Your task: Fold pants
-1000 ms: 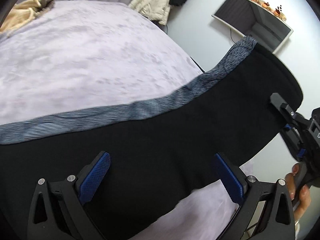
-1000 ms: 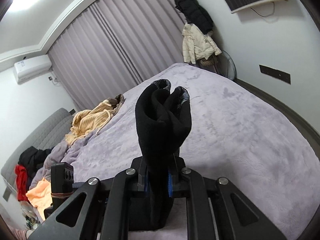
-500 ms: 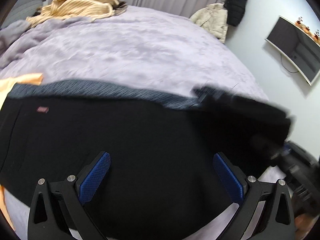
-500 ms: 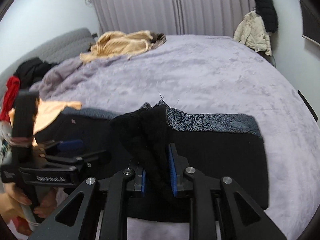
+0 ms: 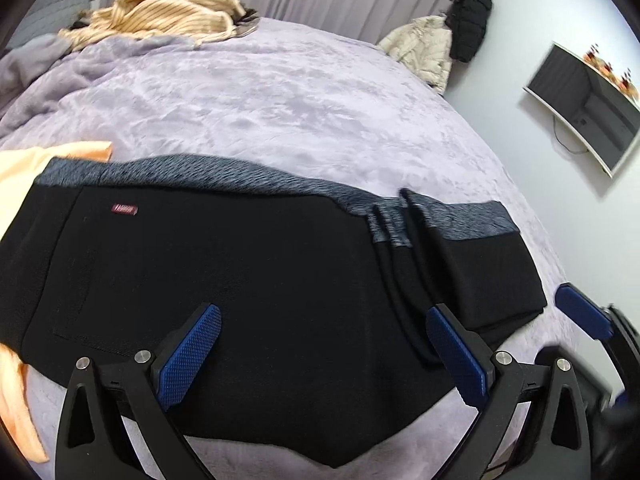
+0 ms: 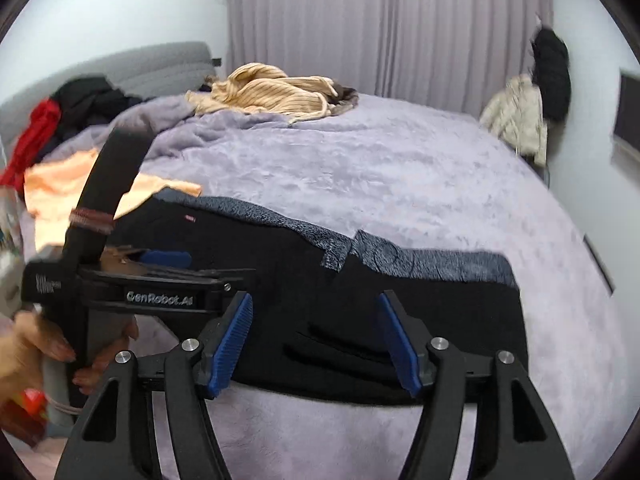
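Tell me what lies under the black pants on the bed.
The black pants lie on the purple blanket. At their far left end, an orange garment pokes out from beneath them. Anything else underneath is covered.

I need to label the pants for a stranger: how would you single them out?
Start at the wide lilac bed. Along its near edge lie the black pants, folded flat, with a speckled grey-blue band. The striped tan garment and orange cloth are bright and crumpled.

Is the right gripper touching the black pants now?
Apart. In the right wrist view the right gripper has just been opening; its blue pads stand wide and clear of the black pants, which lie on the bed.
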`<state>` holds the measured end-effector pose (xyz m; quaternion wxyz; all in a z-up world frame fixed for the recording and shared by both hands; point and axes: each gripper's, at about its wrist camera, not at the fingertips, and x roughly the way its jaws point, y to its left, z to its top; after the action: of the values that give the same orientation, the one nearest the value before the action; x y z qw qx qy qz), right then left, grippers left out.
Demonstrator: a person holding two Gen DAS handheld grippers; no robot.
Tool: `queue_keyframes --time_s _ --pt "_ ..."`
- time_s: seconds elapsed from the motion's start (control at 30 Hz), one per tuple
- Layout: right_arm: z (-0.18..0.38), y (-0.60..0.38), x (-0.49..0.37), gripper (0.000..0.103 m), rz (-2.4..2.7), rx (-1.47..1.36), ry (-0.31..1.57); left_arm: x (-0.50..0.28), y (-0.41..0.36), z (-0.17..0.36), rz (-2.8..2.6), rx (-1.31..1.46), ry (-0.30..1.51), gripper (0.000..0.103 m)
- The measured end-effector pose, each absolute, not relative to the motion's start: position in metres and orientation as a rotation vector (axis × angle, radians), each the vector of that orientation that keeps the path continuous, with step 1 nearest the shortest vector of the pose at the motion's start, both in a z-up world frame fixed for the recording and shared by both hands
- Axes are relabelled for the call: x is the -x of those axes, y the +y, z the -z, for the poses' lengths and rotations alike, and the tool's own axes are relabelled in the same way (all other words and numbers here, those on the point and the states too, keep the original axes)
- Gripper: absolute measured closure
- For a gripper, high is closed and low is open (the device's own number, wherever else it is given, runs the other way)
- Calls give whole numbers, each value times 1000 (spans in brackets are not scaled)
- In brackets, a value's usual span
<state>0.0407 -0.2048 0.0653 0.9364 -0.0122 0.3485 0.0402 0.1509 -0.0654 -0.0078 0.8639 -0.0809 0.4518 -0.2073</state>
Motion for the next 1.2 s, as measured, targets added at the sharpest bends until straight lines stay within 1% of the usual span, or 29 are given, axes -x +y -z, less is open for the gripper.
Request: queue_keyframes --time_s 0.07,0.1,0.13,0.17,0.23,0.27,0.4,0.43,0.5,0.53,0.57,0.63,0.67,0.7,0.73,0.77,0.8,0.9,1.0,1.07,1.13,1.2 --pt "-58 -259 -43 34 -101 -287 755 -148 -75 0 456 153 937 0" --pt "-49 -282 -46 37 -111 -434 778 -147 -80 -4 488 164 940 0" --pt "-37 -308 -46 41 -117 -601 793 -149 -86 -8 523 183 946 0" --pt "-22 -331 -45 48 -122 -762 793 -151 -91 -12 570 212 956 0" --pt "-3 -358 -42 49 -105 -922 783 -158 -105 -17 653 253 977 0" --pt "3 -366 -42 49 -90 -950 781 -161 -114 -19 704 258 994 0" --pt "15 -374 -45 49 -83 -1014 777 -177 -148 -11 753 212 1045 0" --pt "16 -374 -45 49 -80 -1024 776 -180 -153 -7 751 206 1066 2" --pt "18 -375 -44 50 -72 -1038 768 -188 -162 3 753 206 1112 13" --pt "20 -377 -45 50 -68 -1045 763 -191 -166 6 757 200 1134 23" --pt "21 -379 -47 50 -63 -1053 758 -193 -170 10 753 187 1153 27" --pt "26 -382 -54 50 -52 -1079 740 -195 -179 14 741 151 1167 28" --pt "29 -384 -56 51 -51 -1085 733 -192 -183 16 735 132 1166 36" --pt "32 -386 -57 58 -50 -1091 729 -192 -186 17 724 113 1167 43" --pt "36 -385 -58 92 -46 -1096 737 -192 -187 18 711 96 1172 52" --pt "38 -383 -57 98 -39 -1106 754 -192 -186 17 703 96 1174 52" --pt "37 -383 -57 98 -43 -1116 748 -190 -183 14 705 110 1173 52" --pt "12 -370 -53 98 -85 -1042 715 -180 -170 7 718 125 1139 52" --pt "-2 -358 -53 98 -122 -979 723 -165 -162 4 682 77 1082 52" --pt "11 -352 -55 98 -105 -964 764 -158 -162 10 632 19 1053 52" --pt "39 -350 -59 98 -61 -973 840 -160 -163 21 598 8 1087 52" --pt "53 -351 -59 98 -69 -1006 842 -161 -162 25 583 19 1099 51"
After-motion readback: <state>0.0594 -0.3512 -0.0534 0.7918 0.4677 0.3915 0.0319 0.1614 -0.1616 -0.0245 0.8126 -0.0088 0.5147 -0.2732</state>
